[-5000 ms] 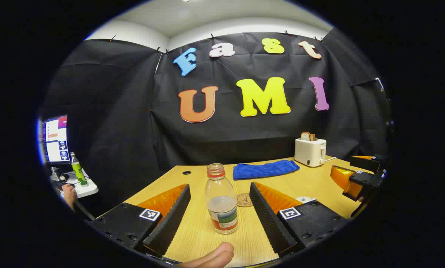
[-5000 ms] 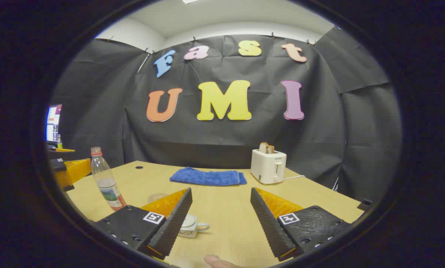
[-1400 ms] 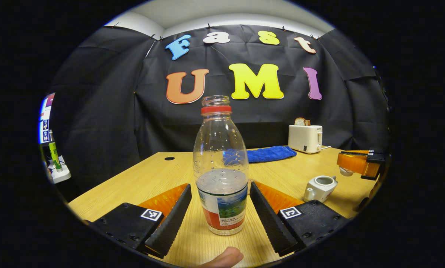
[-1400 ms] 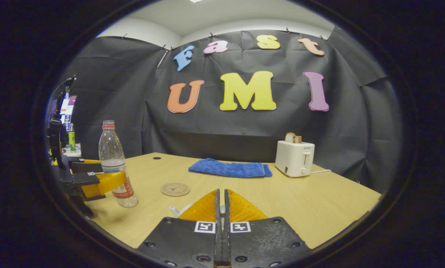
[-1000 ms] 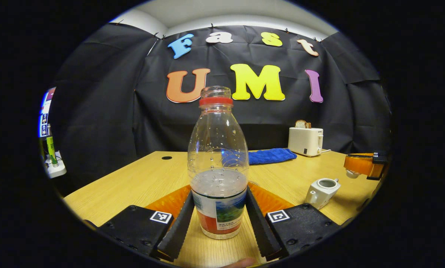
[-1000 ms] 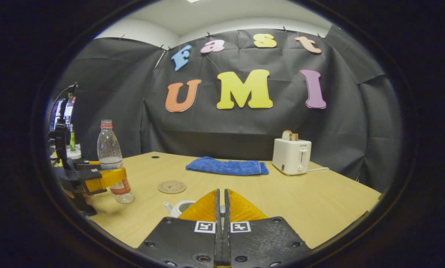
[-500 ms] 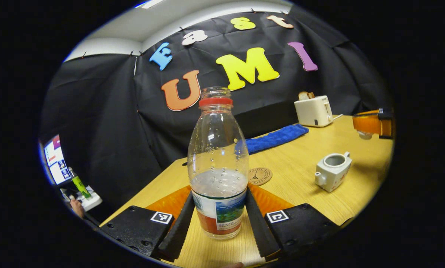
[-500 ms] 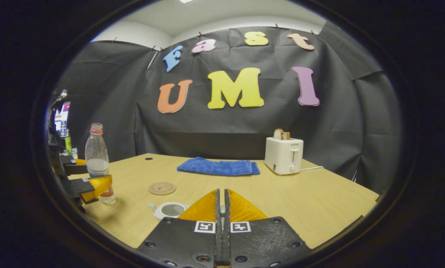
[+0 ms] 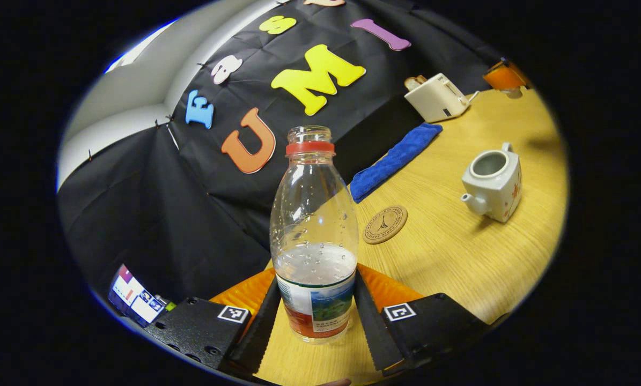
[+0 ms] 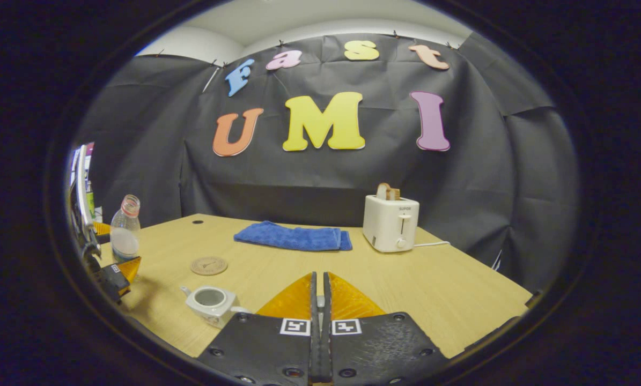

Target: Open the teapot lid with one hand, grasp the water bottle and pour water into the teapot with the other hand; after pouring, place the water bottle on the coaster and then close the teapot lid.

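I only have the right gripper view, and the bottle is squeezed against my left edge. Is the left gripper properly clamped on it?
Observer: Yes. In the left gripper view, both fingers of the left gripper press on the water bottle at its label.
Operator: Is the cap off?
Observer: Yes, the mouth is open, with just a red ring below it.
Operator: My own fingers hide the lid. Do I have it?
Observer: A small pale piece, likely the teapot lid, hangs under the right gripper, clear of the open teapot.
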